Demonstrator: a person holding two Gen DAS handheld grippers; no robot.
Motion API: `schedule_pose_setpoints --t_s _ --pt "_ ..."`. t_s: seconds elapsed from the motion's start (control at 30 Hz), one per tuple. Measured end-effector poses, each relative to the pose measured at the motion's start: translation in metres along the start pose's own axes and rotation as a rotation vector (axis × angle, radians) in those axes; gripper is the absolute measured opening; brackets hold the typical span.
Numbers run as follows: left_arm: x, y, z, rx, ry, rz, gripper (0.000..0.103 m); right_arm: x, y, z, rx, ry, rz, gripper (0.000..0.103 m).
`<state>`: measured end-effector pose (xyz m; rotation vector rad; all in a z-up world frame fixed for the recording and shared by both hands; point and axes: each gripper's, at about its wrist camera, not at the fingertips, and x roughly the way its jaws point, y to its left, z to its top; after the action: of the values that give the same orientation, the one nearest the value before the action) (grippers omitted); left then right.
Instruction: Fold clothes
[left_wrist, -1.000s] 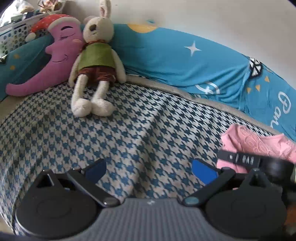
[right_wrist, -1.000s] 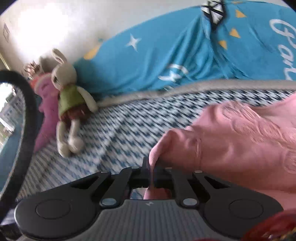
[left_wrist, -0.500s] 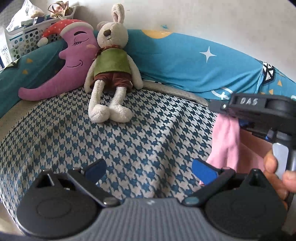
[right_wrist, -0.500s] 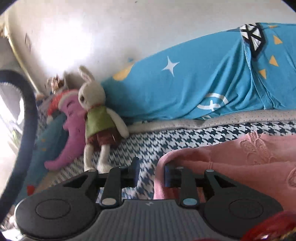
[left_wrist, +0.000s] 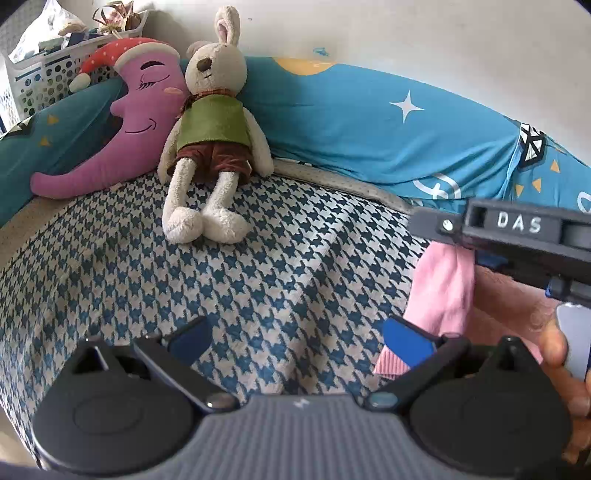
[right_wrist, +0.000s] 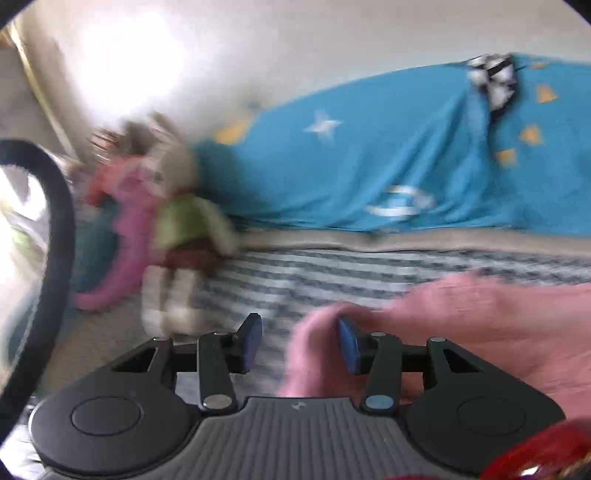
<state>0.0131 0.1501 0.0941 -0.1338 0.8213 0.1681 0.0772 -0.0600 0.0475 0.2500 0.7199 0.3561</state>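
Since a second ago the right gripper (right_wrist: 299, 341) has gone from clamped on the pink garment (right_wrist: 480, 325) to parted, and its jaws are opening now; a fold of the pink cloth hangs between the blue pads, draped against the right-hand one, no longer pinched. From the left wrist view the same gripper has risen into sight at the right edge, with white letters "DAS" (left_wrist: 519, 222) readable on its dark body and a hand (left_wrist: 561, 354) wrapped around its handle. Pink cloth dangles below it down to the bed.

The left gripper (left_wrist: 297, 341) stands wide apart over the bed, nothing between its blue pads, the garment's ribbed hem just beside its right pad.

Beyond lies the blue-and-white houndstooth bedcover (left_wrist: 258, 280). A plush rabbit (left_wrist: 210, 122) in a green vest and brown shorts sits at its far edge, leaning on a purple moon pillow (left_wrist: 122, 122) with a red spotted cap. A teal quilt (left_wrist: 369, 118) with a white star and yellow triangles runs along the wall. A white perforated basket (left_wrist: 48, 74) stands far left. The right wrist view is motion-blurred.
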Motion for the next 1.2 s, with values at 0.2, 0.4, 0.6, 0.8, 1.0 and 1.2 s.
schedule_pose_setpoints --t_s 0.2,0.4,0.6,0.8,1.0,1.2 --pt "0.002 0.003 0.002 -0.016 0.004 -0.007 0.103 -0.02 -0.015 0.002 0.008 -0.038 0.0 0.041" --pt "-0.002 0.013 0.007 -0.052 -0.014 -0.007 0.103 -0.032 0.0 -0.011 -0.051 -0.009 0.07 0.02" --pt "-0.005 0.023 0.012 -0.097 -0.018 -0.012 0.103 -0.032 0.019 -0.038 -0.113 0.058 0.092 0.02" --pt "-0.007 0.025 0.011 -0.098 -0.018 -0.022 0.103 -0.018 0.022 -0.053 -0.152 0.077 0.008 0.022" --pt "-0.007 0.028 0.01 -0.105 -0.016 -0.015 0.103 -0.005 0.021 -0.06 -0.149 0.091 -0.001 0.022" --pt "-0.007 0.033 0.008 -0.1 -0.009 -0.003 0.103 0.003 0.03 -0.058 -0.155 0.076 0.042 0.005"
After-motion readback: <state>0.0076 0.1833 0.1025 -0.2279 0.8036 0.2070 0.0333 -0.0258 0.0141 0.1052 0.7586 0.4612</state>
